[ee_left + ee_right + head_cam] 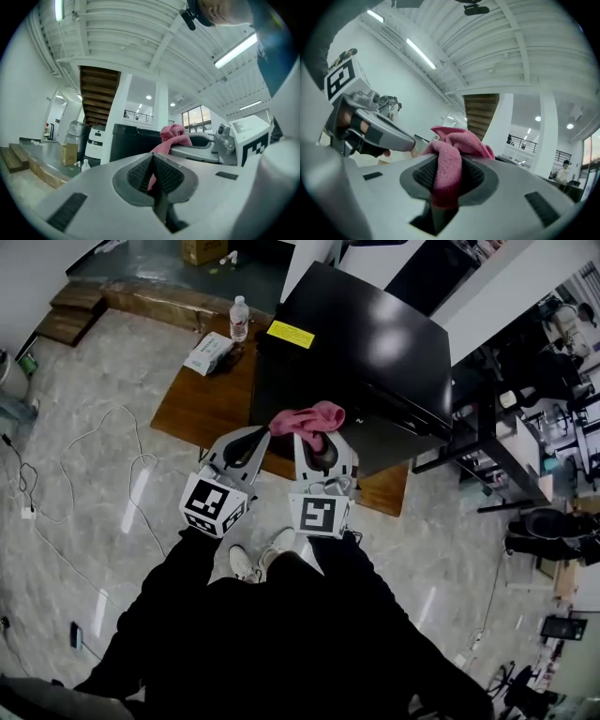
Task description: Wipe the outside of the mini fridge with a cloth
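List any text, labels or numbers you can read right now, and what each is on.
Nothing reads clearly.
Yellow label on the mini fridge top: print too small to read.
Water bottle label: too small.
White pack on the wooden table: blurred.
White machine, left gripper view: dark mark, blurred.
Marker cubes: square code patterns, no words.

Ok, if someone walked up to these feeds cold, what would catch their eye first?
The pink cloth stands out most, bunched and clamped in the right gripper, up by the near edge of the glossy black mini fridge. The fridge dominates the wooden table and carries a bright yellow label. The left gripper sits beside the right one, jaws together with nothing in them.
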Demonstrator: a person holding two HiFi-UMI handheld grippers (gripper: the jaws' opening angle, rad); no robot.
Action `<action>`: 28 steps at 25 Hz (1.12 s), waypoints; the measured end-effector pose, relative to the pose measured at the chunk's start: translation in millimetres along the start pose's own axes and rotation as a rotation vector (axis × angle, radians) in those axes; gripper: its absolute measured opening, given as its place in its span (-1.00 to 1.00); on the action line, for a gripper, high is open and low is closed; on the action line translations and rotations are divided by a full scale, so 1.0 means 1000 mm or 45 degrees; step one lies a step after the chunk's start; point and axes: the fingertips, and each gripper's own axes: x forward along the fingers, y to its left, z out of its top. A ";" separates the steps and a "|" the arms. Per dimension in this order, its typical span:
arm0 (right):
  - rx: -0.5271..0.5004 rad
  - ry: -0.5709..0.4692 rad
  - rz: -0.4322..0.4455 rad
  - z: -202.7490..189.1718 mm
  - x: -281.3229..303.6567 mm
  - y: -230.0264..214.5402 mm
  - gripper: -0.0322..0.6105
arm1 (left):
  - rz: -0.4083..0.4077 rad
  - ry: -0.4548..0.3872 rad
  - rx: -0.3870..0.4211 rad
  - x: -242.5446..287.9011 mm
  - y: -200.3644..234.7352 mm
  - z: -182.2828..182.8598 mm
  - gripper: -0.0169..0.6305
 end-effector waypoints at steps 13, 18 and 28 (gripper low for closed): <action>-0.036 0.103 -0.063 -0.049 0.070 0.027 -0.59 | 0.061 0.048 0.006 0.021 0.057 -0.033 -0.93; -0.008 0.186 0.005 -0.106 0.076 0.057 -0.60 | 0.080 0.164 -0.056 0.031 0.065 -0.095 -0.93; 0.131 0.355 0.144 -0.208 0.085 0.113 -0.61 | 0.118 0.412 -0.153 0.048 0.077 -0.220 -0.93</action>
